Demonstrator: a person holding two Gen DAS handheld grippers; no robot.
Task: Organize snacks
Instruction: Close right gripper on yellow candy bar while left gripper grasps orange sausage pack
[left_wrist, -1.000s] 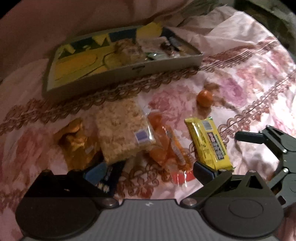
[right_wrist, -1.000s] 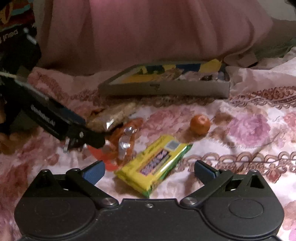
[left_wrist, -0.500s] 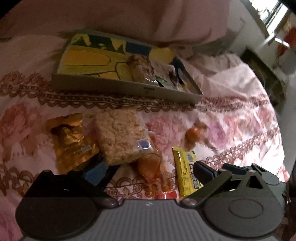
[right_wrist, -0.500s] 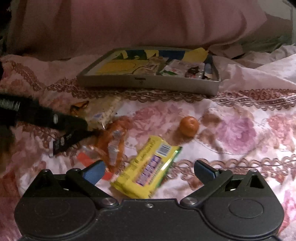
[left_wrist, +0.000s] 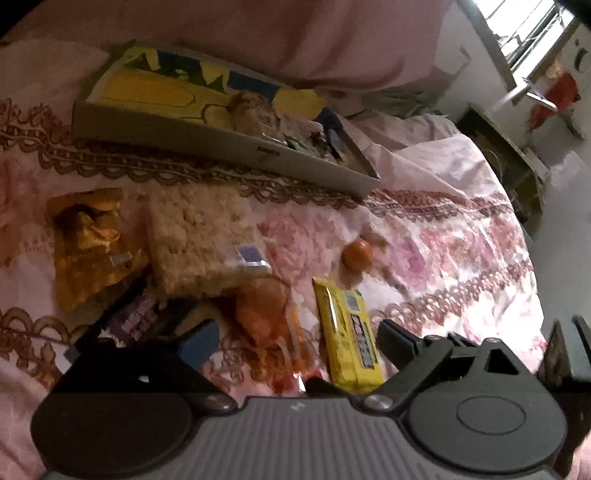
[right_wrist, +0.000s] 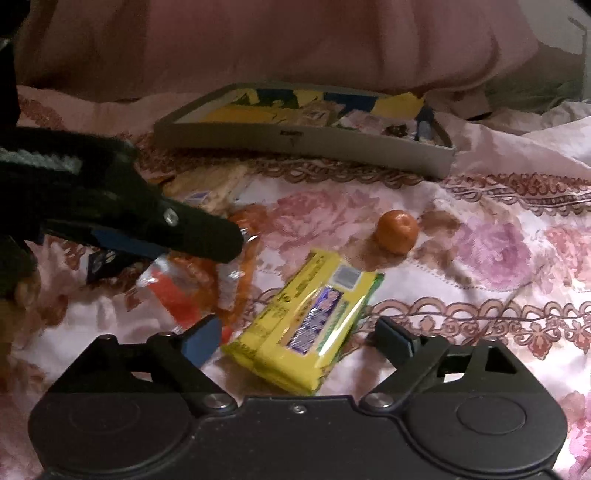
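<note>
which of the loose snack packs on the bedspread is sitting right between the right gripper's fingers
The yellow wrapped bar. It lies between the closing fingers of the right gripper, not yet pinched. The orange packet lies off to its left, under the left gripper.

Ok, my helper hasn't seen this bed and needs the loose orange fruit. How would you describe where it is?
Find the shallow grey box lying on the flowered bedspread. In front of its right end sits the small round orange fruit, alone on the cloth just beyond the yellow snack pack. It is the only bare, unwrapped, ball-shaped item.
</note>
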